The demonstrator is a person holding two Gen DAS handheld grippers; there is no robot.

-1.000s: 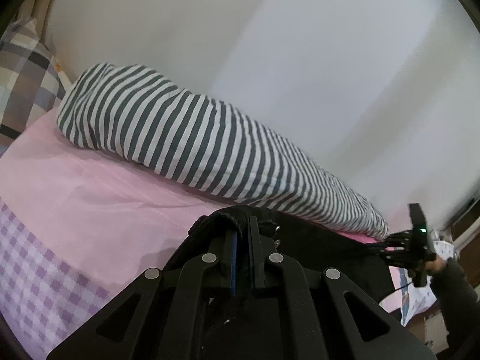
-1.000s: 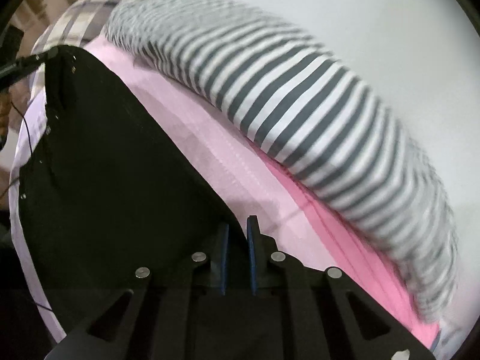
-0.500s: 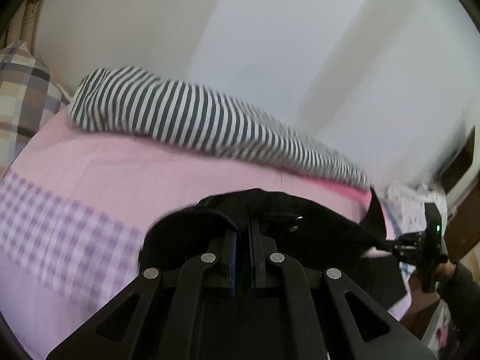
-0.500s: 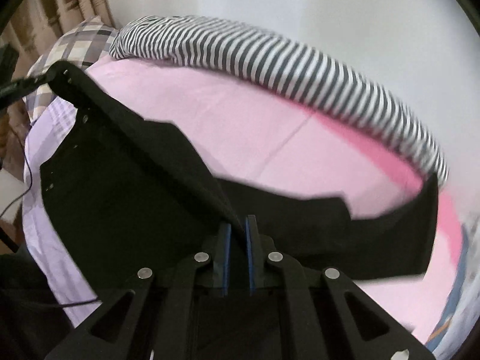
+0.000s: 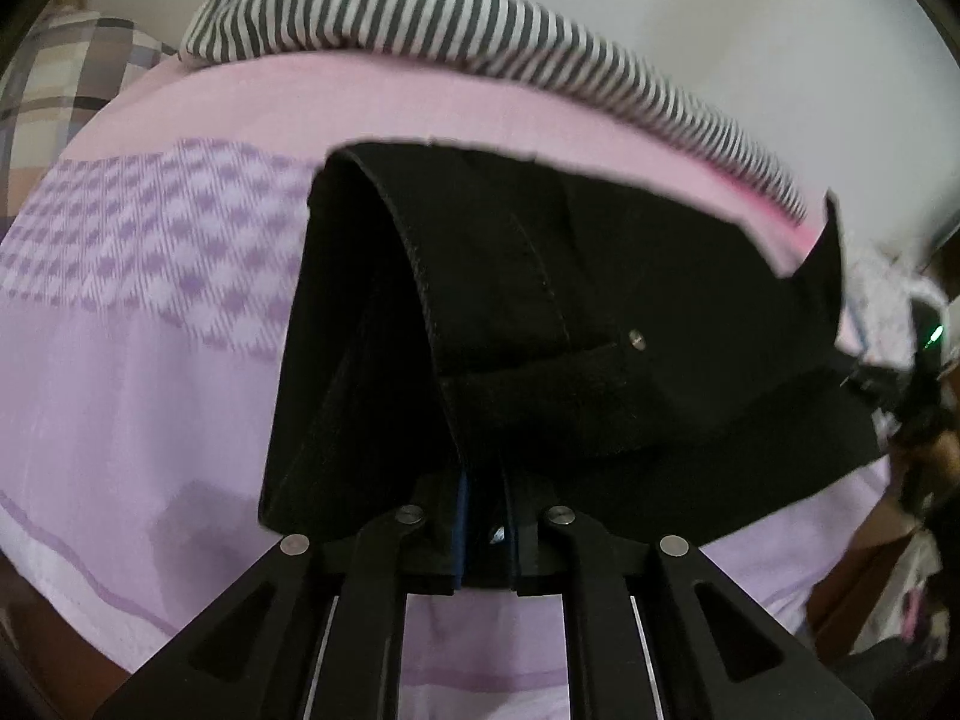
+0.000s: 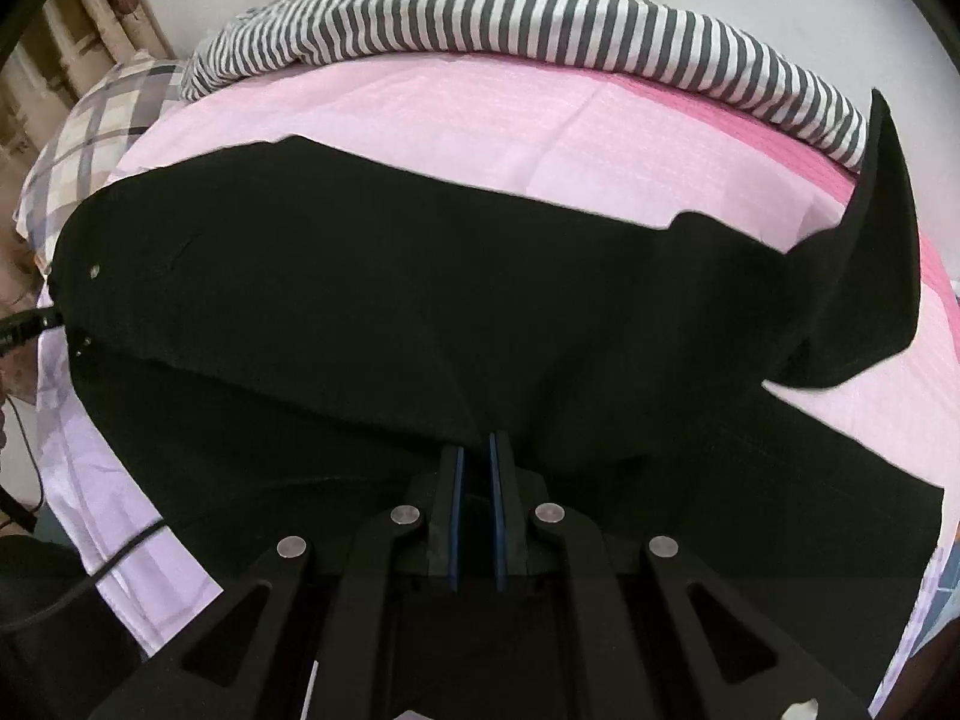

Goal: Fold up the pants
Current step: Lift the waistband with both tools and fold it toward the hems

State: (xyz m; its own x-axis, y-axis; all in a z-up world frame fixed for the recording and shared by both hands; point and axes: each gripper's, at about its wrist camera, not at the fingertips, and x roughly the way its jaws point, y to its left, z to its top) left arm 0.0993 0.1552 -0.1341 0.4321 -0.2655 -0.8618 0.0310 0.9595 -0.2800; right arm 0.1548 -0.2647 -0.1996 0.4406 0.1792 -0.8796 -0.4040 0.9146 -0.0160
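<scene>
Both wrist views look steeply down along their fingers, close over the bed [image 5: 150, 372]. Shared: black pants [image 5: 630, 276], striped bolster [image 6: 540, 18], plaid pillow [image 6: 102, 120]. Left view faces rightward; right view, leftward.

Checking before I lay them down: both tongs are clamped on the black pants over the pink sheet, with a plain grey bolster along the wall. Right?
Not quite. The bolster is grey-and-white striped, not plain, as the right wrist view shows. The rest holds: left tongs and right tongs both grip the black pants over the pink sheet.
</scene>
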